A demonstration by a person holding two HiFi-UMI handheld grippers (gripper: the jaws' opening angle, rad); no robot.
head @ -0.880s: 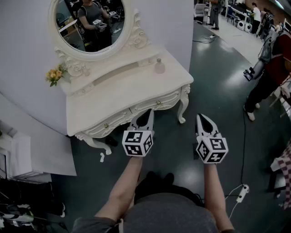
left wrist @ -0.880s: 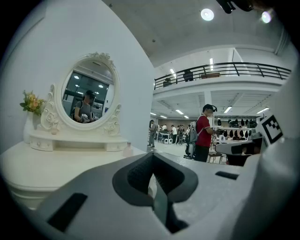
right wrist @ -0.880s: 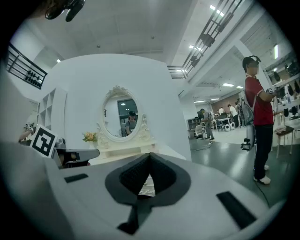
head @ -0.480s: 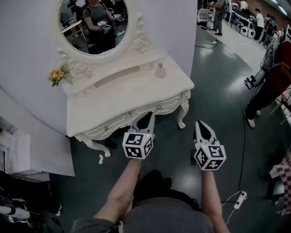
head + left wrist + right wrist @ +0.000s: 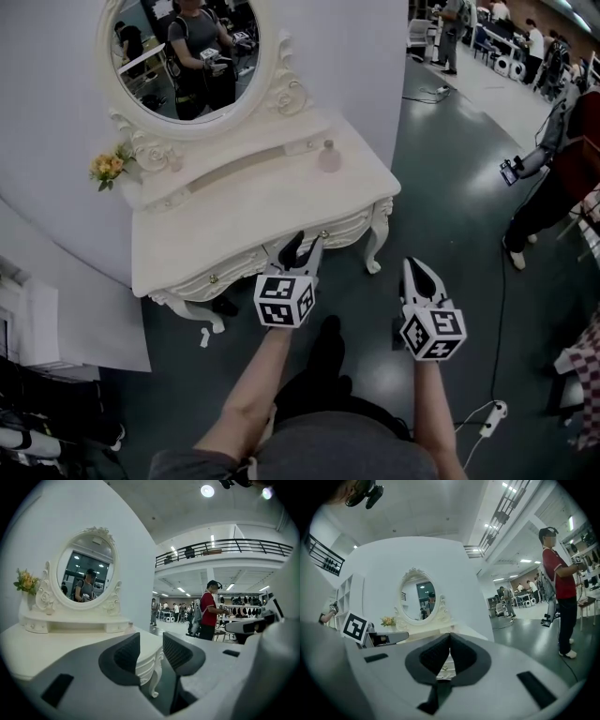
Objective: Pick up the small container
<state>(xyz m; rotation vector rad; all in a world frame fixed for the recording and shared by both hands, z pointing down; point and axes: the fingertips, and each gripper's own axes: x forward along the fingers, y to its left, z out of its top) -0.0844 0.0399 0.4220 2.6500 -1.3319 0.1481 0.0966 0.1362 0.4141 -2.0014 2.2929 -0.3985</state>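
Note:
The small container (image 5: 328, 157), a pale bottle with a round stopper, stands at the back right of the white dressing table (image 5: 244, 211). It shows only faintly in the left gripper view (image 5: 130, 626), beyond the jaws. My left gripper (image 5: 292, 247) hovers at the table's front edge, well short of the bottle. It is open (image 5: 151, 645) with nothing between the pads. My right gripper (image 5: 413, 267) hangs over the dark floor to the right of the table. It is shut and empty, its tips touching (image 5: 450, 638).
An oval mirror (image 5: 187, 56) and a raised shelf back the table, with yellow flowers (image 5: 106, 167) at its left end. A person in red (image 5: 572, 141) stands at the right. A cable with a power strip (image 5: 489, 418) lies on the floor. White shelving (image 5: 37, 328) stands at the left.
The head view has shifted a little, so the table sits slightly lower and further left. The left gripper's tips now reach the table's front edge. The right gripper stays shut.

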